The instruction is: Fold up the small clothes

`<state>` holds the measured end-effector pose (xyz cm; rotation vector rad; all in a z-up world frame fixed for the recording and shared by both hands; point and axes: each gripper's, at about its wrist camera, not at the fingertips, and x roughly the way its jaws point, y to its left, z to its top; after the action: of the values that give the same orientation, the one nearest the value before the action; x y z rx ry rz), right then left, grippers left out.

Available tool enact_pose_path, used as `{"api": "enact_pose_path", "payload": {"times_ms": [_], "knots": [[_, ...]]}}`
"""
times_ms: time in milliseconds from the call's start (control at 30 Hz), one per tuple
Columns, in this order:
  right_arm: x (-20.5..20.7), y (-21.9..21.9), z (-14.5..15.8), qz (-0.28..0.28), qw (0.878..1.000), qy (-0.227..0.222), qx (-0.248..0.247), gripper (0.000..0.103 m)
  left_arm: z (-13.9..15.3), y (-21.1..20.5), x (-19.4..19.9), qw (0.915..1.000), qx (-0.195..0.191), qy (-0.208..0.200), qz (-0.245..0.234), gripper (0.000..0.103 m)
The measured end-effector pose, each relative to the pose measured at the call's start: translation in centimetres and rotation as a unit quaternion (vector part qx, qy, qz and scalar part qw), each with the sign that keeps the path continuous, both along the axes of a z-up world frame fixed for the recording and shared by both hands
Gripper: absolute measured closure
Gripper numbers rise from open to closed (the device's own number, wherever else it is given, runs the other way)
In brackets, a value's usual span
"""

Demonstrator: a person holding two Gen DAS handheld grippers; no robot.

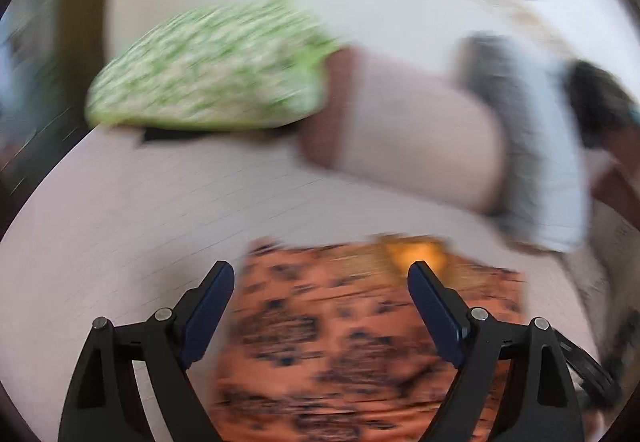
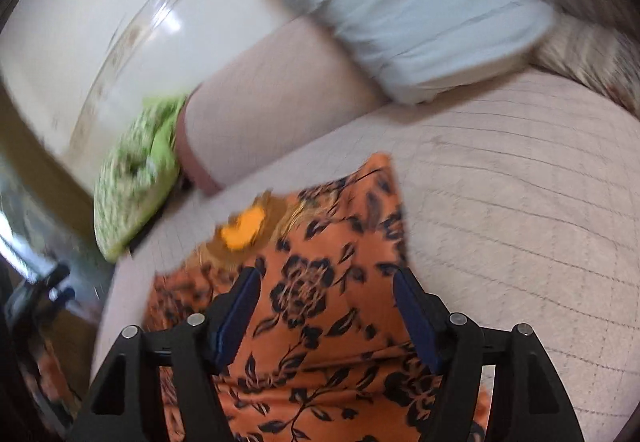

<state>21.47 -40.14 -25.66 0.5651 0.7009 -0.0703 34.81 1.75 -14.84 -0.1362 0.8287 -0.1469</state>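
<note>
On the pale checked bedcover (image 2: 520, 202) our orange floral garment (image 2: 320, 322) lies spread beneath the left gripper (image 1: 320, 306) and right gripper (image 2: 326, 306), both spread wide and empty, so we judge an edge must be pinched next.

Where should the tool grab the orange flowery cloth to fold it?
Probably its far right corner: the orange flowery cloth lies flat on the bed, and that corner pokes out free. Come from above with the open right tool and pinch the edge. The left tool is open too.
</note>
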Motion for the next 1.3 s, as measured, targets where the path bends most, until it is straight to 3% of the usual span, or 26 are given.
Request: {"api": "enact_pose_path", "payload": {"times_ms": [133, 200, 233, 300, 400, 533, 667, 733, 767, 800, 833, 867, 933, 1000, 1067, 1133, 1167, 1233, 1300], "knots": [[0.8, 5.2, 0.7, 0.076, 0.994, -0.004, -0.073, 0.031, -6.0, 4.2, 3.0, 0.9892, 0.032, 0.115, 0.085, 0.014], [1.0, 8.6, 1.4, 0.126, 0.984, -0.009, -0.127, 0.031, -8.2, 4.7, 3.6, 0.9831, 0.044, 0.151, 0.093, 0.014], [1.1, 10.1, 1.7, 0.163, 0.979, -0.01, -0.124, 0.031, -8.9, 4.4, 3.7, 0.9811, 0.051, 0.163, 0.091, 0.014], [1.7, 12.4, 2.3, 0.236, 0.971, -0.015, -0.034, 0.031, -10.3, 3.8, 4.1, 0.9773, 0.072, 0.18, 0.086, 0.014], [3.6, 15.3, 2.5, 0.267, 0.962, -0.007, 0.055, 0.031, -10.6, 3.2, 4.4, 0.9767, 0.077, 0.184, 0.079, 0.014], [7.2, 17.5, -0.3, 0.233, 0.964, 0.047, 0.118, 0.031, -10.2, 2.8, 4.0, 0.9773, 0.091, 0.178, 0.07, 0.014], [10.4, 17.4, -4.9, 0.164, 0.961, 0.11, 0.194, 0.034, -9.7, 3.8, 3.7, 0.9778, 0.07, 0.182, 0.077, 0.014], [11.6, 17.6, -6.0, 0.147, 0.959, 0.112, 0.214, 0.048, -9.6, 4.4, 3.6, 0.9782, 0.063, 0.181, 0.081, 0.014], [12.0, 17.6, -6.1, 0.143, 0.959, 0.112, 0.217, 0.068, -9.5, 4.4, 3.6, 0.9784, 0.064, 0.18, 0.08, 0.014], [12.3, 17.5, -6.2, 0.137, 0.96, 0.112, 0.218, 0.08, -9.5, 4.3, 3.6, 0.9785, 0.066, 0.179, 0.078, 0.014], [12.5, 17.3, -6.1, 0.129, 0.96, 0.105, 0.224, 0.095, -9.6, 4.1, 3.6, 0.9784, 0.068, 0.18, 0.076, 0.014], [12.5, 17.0, -5.7, 0.127, 0.96, 0.089, 0.234, 0.096, -9.8, 3.9, 3.7, 0.9781, 0.072, 0.181, 0.074, 0.014], [11.6, 15.5, -3.4, 0.134, 0.955, 0.014, 0.265, 0.096, -10.3, 3.2, 4.0, 0.9769, 0.085, 0.182, 0.071, 0.014], [10.1, 12.4, -0.9, 0.133, 0.934, -0.068, 0.323, 0.096, -10.7, 2.7, 4.0, 0.9754, 0.1, 0.183, 0.072, 0.014], [8.5, 8.0, -0.1, 0.113, 0.901, -0.117, 0.402, 0.09, -10.9, 2.2, 3.8, 0.9742, 0.107, 0.185, 0.072, 0.014], [6.3, 2.7, -1.2, 0.07, 0.867, -0.138, 0.473, 0.043, -11.1, 1.6, 3.8, 0.9736, 0.114, 0.186, 0.068, 0.014], [4.8, 0.4, -2.3, 0.035, 0.857, -0.139, 0.495, 0.003, -11.1, 1.5, 3.7, 0.9735, 0.117, 0.185, 0.067, 0.014], [0.8, -3.4, -4.8, -0.038, 0.848, -0.145, 0.508, 0.003, -11.1, 1.1, 3.5, 0.9733, 0.122, 0.183, 0.066, 0.014], [-2.2, -5.7, -6.6, -0.06, 0.858, -0.128, 0.493, 0.003, -11.1, 0.7, 3.5, 0.9725, 0.127, 0.184, 0.068, 0.014]]}}
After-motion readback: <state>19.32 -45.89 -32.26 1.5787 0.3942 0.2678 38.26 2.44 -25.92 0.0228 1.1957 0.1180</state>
